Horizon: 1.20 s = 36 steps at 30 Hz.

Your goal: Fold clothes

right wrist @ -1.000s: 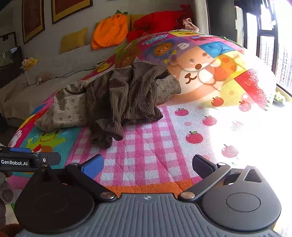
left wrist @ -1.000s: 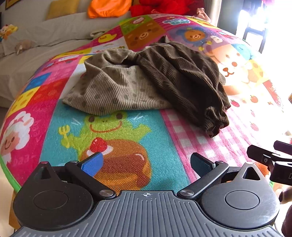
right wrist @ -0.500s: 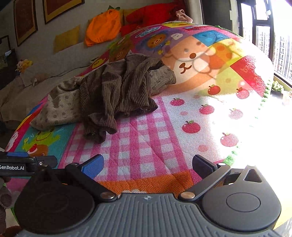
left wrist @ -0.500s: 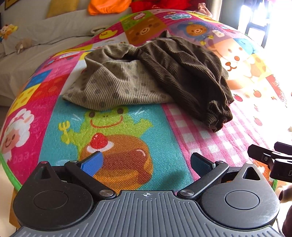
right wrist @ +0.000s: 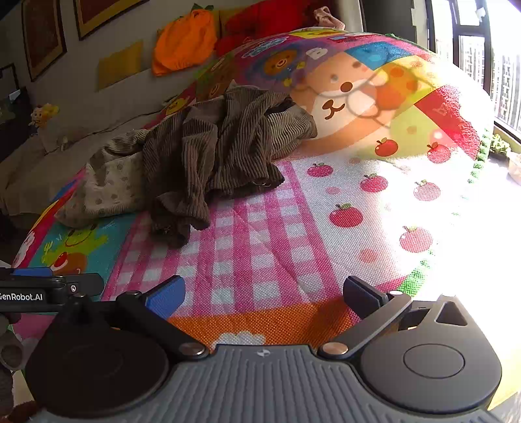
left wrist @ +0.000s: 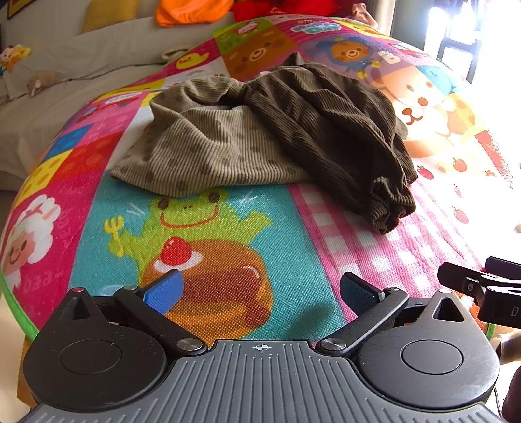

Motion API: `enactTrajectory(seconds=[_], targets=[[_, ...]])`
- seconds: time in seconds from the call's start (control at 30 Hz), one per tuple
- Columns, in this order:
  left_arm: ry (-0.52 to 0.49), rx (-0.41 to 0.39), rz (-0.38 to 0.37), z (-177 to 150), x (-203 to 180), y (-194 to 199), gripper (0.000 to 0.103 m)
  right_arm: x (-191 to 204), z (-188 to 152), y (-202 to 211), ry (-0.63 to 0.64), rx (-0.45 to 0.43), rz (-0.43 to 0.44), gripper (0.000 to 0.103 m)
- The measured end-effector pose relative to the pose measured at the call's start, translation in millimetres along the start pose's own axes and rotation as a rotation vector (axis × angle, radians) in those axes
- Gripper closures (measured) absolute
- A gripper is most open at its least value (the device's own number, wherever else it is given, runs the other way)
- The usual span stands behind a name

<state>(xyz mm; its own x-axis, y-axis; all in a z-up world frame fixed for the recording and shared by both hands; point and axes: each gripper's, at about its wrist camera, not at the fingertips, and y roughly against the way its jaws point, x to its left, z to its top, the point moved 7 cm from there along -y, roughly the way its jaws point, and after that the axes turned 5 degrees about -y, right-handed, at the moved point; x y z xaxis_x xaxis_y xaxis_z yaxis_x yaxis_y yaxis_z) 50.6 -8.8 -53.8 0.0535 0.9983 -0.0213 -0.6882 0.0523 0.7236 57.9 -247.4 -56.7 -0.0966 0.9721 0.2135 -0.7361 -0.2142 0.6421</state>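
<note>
A crumpled brown corduroy garment (left wrist: 319,130) lies in a heap on a colourful cartoon play mat (left wrist: 202,260), with a tan dotted lining part (left wrist: 202,153) spread to its left. It also shows in the right wrist view (right wrist: 208,153). My left gripper (left wrist: 260,293) is open and empty, low over the mat's near edge, short of the garment. My right gripper (right wrist: 263,296) is open and empty over the pink checked patch (right wrist: 247,240), to the right of the left one. A dark cuff (left wrist: 387,211) points toward me.
A beige sofa (left wrist: 65,94) with yellow, orange and red cushions (left wrist: 192,11) stands behind the mat. Bright windows (right wrist: 501,61) are at the right. The mat's green edge (left wrist: 16,309) drops off at the near left. The right gripper's side shows in the left view (left wrist: 482,289).
Both grippers have moved forward and closer to the garment, which looks larger now. The jaws have stayed open. The garment has not moved.
</note>
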Motion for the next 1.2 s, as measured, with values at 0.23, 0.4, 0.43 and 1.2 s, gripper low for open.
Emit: enactTrajectory(seconds=[0.23, 0.4, 0.43, 1.2], targets=[[-0.004, 0.001, 0.003, -0.2, -0.5, 0.3, 0.000, 1.1, -1.0, -0.3, 0.017, 0.000, -0.008, 0.000], [-0.008, 0.001, 0.005, -0.5, -0.7, 0.1, 0.000, 1.3, -1.8, -0.3, 0.025, -0.003, -0.010, 0.000], [-0.008, 0.001, 0.005, -0.5, -0.7, 0.1, 0.000, 1.5, -2.1, -0.3, 0.029, -0.003, -0.010, 0.000], [-0.022, 0.000, 0.014, -1.4, -1.6, 0.0, 0.000, 4.1, -3.4, 0.1, 0.053, -0.007, -0.023, 0.000]])
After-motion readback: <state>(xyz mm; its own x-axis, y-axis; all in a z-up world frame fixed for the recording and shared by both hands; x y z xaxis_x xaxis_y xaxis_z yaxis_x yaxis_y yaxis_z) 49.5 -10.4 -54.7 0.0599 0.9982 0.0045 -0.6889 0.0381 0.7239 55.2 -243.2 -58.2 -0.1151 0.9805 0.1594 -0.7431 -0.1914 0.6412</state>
